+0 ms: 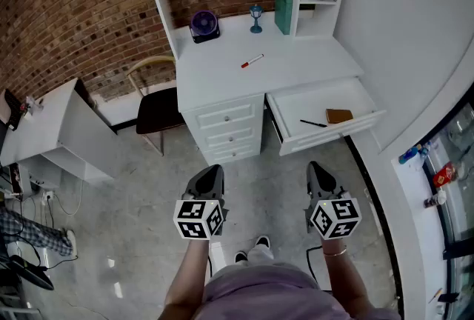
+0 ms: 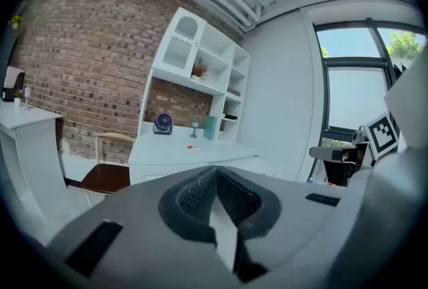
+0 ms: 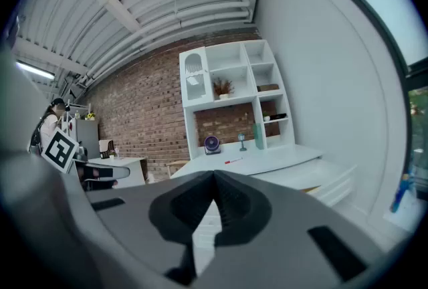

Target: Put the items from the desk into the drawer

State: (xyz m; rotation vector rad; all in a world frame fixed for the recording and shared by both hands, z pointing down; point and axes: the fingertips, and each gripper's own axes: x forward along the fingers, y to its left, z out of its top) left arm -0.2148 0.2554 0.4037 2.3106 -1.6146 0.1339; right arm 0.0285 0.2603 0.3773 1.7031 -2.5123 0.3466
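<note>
L hand-held gripper [image 1: 211,172] & R hand-held gripper [image 1: 317,167] both fully closed, empty, w/ bench [image 1: 296,63] & red pen [image 1: 252,61] well ahead.

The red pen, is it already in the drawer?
No, the red pen lies on the desk top, outside the open drawer.

White desk [image 1: 311,59]: red pen [image 1: 252,61] lying mid-top, purple fan [image 1: 204,24] back left, small blue goblet [image 1: 255,18] near upright green book [image 1: 284,12]. Open drawer [image 1: 333,135]: black pen [image 1: 313,123], brown notebook [image 1: 339,116].
</note>
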